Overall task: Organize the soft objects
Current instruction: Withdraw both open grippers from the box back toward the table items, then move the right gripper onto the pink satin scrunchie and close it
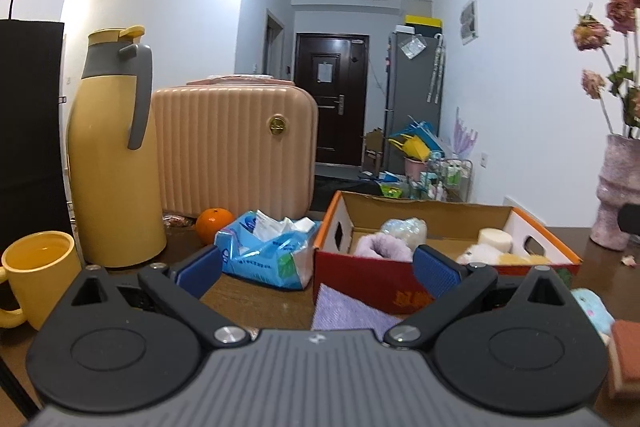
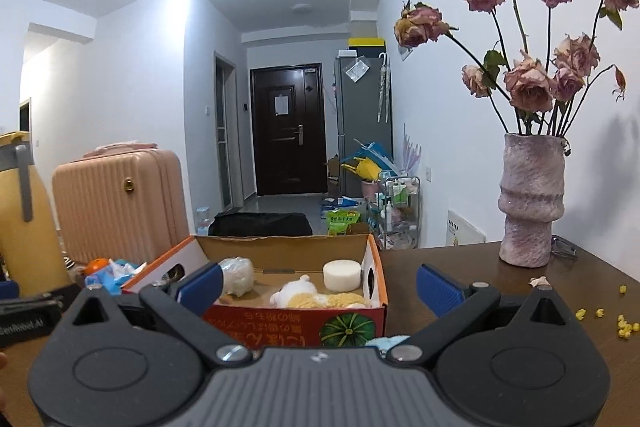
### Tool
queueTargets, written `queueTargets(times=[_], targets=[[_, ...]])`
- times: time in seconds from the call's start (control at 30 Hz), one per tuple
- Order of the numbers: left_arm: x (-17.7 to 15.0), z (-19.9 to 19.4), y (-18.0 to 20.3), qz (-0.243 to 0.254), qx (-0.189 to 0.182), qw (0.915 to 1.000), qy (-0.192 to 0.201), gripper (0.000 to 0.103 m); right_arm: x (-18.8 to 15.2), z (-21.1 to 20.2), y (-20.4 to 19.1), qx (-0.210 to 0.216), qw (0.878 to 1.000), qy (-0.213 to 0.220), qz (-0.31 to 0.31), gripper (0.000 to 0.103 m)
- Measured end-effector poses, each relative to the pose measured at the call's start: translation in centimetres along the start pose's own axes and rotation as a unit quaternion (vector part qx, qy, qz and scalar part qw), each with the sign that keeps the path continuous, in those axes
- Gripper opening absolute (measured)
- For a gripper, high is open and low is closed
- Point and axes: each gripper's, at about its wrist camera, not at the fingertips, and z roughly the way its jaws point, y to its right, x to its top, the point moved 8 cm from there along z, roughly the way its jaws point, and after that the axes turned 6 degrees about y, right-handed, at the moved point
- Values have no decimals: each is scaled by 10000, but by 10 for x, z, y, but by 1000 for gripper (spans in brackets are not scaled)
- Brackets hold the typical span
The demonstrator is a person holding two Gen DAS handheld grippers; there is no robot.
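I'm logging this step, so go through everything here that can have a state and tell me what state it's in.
Left gripper: open, holding nothing.
Right gripper: open, holding nothing.
Cardboard box: open-topped, upright, soft items inside.
Plush toy: lying in the box.
Thermos: upright, lid on.
Mug: upright.
Tissue pack: torn open.
Suitcase: closed, upright.
Vase: upright, holding wilted roses.
Door: closed.

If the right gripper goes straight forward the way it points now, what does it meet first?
Most likely the near red wall of the cardboard box, directly ahead of the open right gripper. Depth is unclear; if held high, it could pass over the wall toward the plush toy inside.
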Motion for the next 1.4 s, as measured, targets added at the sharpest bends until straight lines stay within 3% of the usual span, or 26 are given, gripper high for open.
queueTargets(times=[0.37,0.77,1.03,1.4], targets=[[-15,-55,5,132,-341,9992,-130,103,-30,-52,-2,-40,9989,-407,-236,103],[-42,-97,-2,366,-387,9977,-420,103,-74,-102,1,42,9950,-936,-353,103],[-60,-116,-7,503,-481,9957,-618,103,-102,-121,-3,173,9893,-1368,-473,103],[-70,-118,-19,230,-513,9942,-918,103,-131,-125,-14,349,9803,-1833,-649,103]])
